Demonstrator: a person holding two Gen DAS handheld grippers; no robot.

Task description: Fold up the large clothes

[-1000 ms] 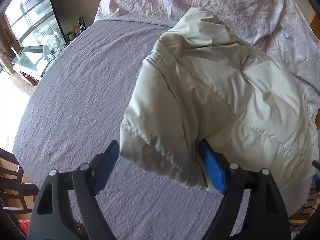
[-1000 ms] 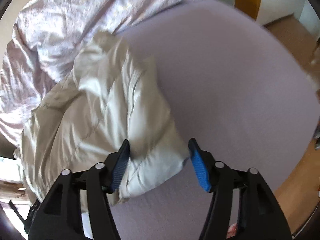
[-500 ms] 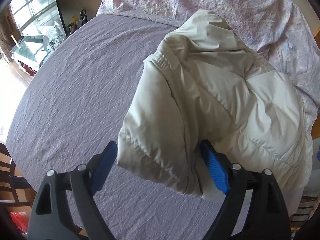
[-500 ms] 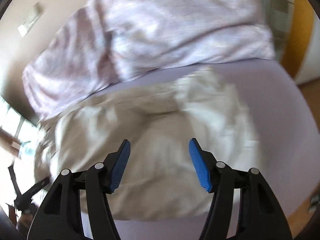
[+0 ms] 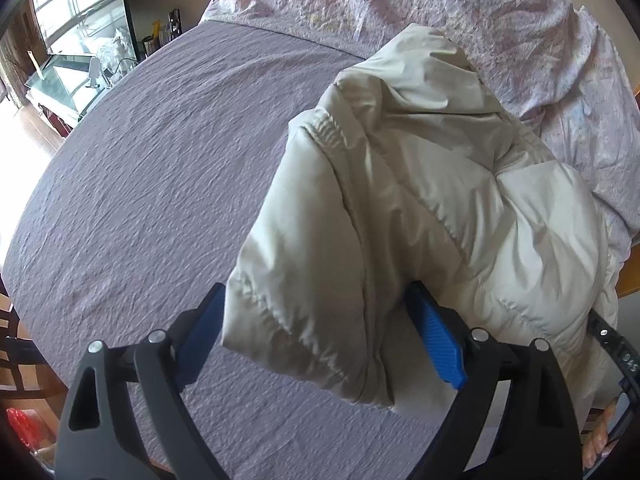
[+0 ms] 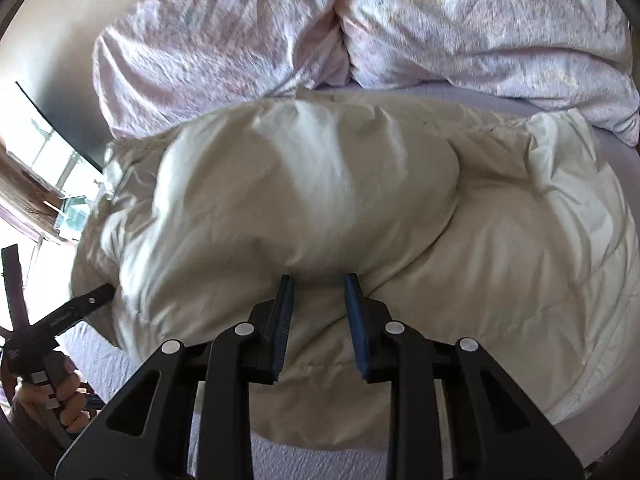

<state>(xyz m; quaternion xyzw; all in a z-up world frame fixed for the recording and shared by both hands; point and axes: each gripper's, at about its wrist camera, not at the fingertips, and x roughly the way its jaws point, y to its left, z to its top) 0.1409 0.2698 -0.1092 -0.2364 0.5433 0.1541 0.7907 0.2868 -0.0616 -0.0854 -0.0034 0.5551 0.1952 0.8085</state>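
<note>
A cream puffer jacket (image 5: 420, 208) lies bunched on a purple bed sheet (image 5: 152, 168). My left gripper (image 5: 320, 328) is open, its blue pads on either side of the jacket's near left corner, without pinching it. In the right wrist view the jacket (image 6: 320, 200) fills the middle. My right gripper (image 6: 318, 300) has narrowed its jaws around a fold at the jacket's near middle, with a gap still between the pads. The left gripper also shows at the left edge of the right wrist view (image 6: 80, 308).
A crumpled pink floral duvet (image 5: 460, 12) lies along the far side of the bed, also in the right wrist view (image 6: 360, 28). A glass cabinet and window (image 5: 72, 48) stand beyond the bed's far left. A wooden chair (image 5: 16, 360) stands at the near left.
My right gripper swung from the jacket's right end to its near middle and its jaws narrowed on a fold. My left gripper stayed open around the left corner, shifting slightly.
</note>
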